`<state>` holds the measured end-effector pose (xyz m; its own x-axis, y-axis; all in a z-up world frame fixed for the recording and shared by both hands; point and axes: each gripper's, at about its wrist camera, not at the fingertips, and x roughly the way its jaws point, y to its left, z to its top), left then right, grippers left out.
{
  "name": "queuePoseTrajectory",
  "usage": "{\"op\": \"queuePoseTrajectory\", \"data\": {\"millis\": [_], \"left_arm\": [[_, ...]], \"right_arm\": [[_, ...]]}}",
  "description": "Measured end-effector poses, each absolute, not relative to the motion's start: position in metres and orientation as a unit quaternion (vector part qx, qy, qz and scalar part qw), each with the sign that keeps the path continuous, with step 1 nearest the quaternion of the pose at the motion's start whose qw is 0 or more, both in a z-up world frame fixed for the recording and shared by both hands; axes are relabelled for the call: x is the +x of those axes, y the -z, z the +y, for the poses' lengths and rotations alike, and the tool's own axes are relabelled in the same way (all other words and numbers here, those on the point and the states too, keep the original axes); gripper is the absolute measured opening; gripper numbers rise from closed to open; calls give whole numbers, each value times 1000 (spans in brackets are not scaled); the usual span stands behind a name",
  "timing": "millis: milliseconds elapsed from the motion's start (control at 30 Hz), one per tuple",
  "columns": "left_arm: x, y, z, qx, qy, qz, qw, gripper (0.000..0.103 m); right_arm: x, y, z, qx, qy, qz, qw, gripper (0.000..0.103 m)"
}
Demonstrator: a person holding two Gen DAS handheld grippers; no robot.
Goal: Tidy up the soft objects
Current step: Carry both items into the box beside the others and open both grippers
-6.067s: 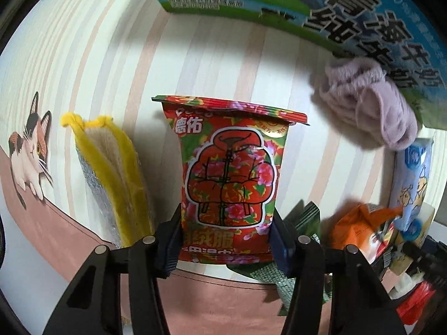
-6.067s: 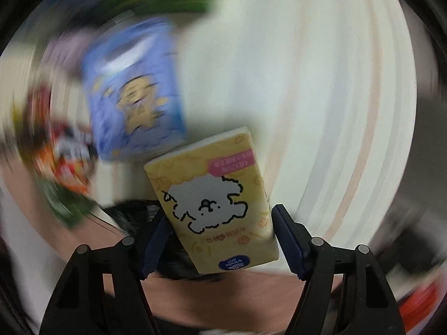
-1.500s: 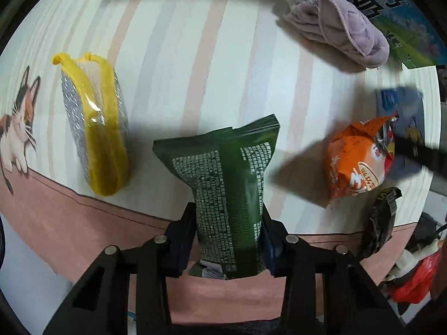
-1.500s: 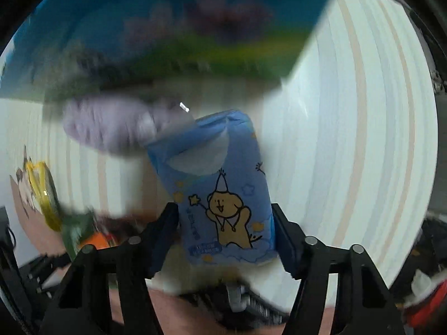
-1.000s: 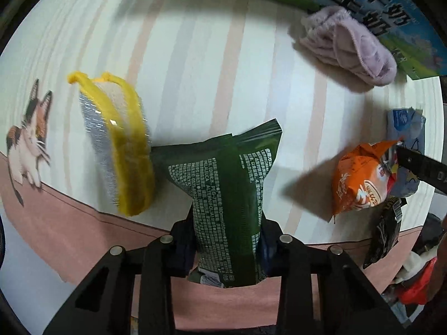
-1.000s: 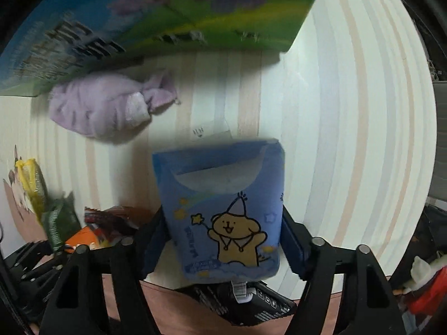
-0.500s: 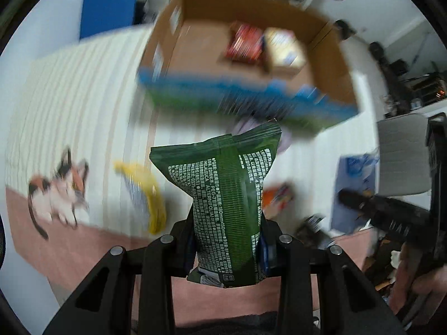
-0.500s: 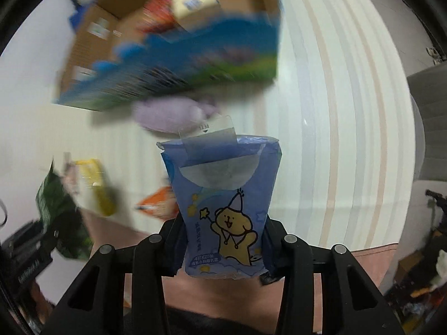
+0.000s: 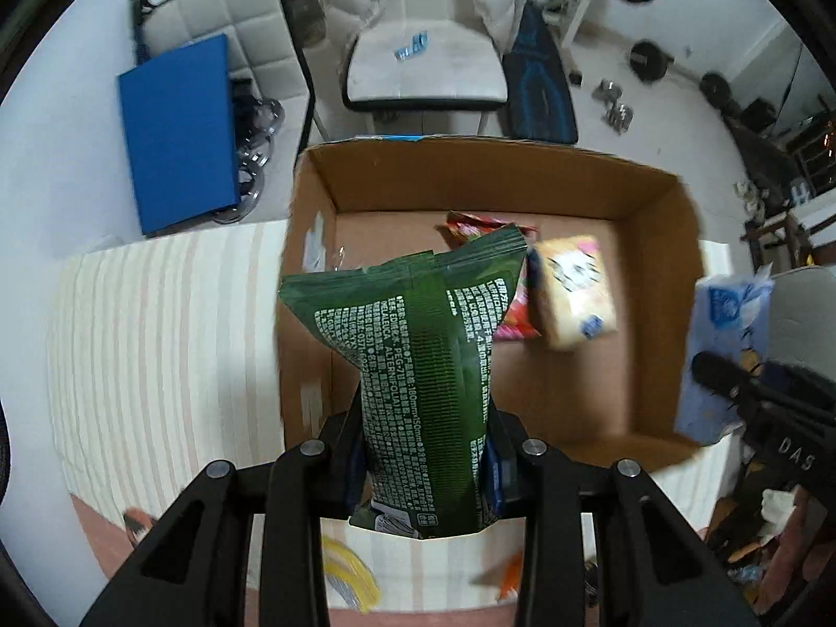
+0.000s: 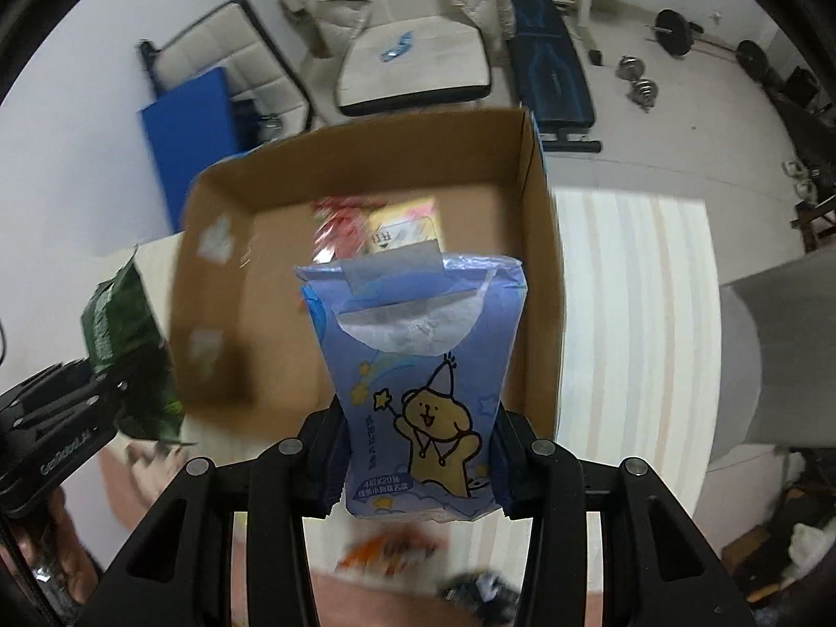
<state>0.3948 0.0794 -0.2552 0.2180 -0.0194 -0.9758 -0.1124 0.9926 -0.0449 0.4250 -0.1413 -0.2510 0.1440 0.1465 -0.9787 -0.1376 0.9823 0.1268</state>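
Observation:
My left gripper (image 9: 424, 457) is shut on a green packet (image 9: 418, 360) and holds it high over the near-left part of an open cardboard box (image 9: 661, 418). In the box lie a red snack bag (image 9: 514, 313) and a yellow tissue pack (image 9: 575, 292). My right gripper (image 10: 420, 462) is shut on a blue tissue pack (image 10: 418, 366) and holds it above the near-right part of the same box (image 10: 538, 282). The blue pack also shows at the right in the left wrist view (image 9: 721, 345). The green packet shows at the left in the right wrist view (image 10: 125, 334).
The box stands on a striped tablecloth (image 9: 157, 345). A yellow sponge (image 9: 347, 577) and an orange snack bag (image 10: 389, 554) lie on the table below the grippers. Chairs (image 9: 423, 68), a blue board (image 9: 180, 130) and gym weights (image 10: 679, 26) are on the floor beyond.
Both grippers have risen from the table with their packs and now hang over the open box, looking down into it. The items on the table have dropped to the bottom of both views.

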Motion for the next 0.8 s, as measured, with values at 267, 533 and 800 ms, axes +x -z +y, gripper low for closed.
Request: {"op": "queuePoseTrajectory", "data": {"millis": [267,533,800], "left_arm": [[478,321,91,-46,-39,683,728,32],[505,359,82,-20,-45,715,698,33],[508,341,85,-39,-40,704,708,64]], "right_arm": [[503,309,-109,-62,-28,673,737,46],[527,340,-102,-102,13,685,721,48],[536,349,-96,-121,15,688,715,71]]}}
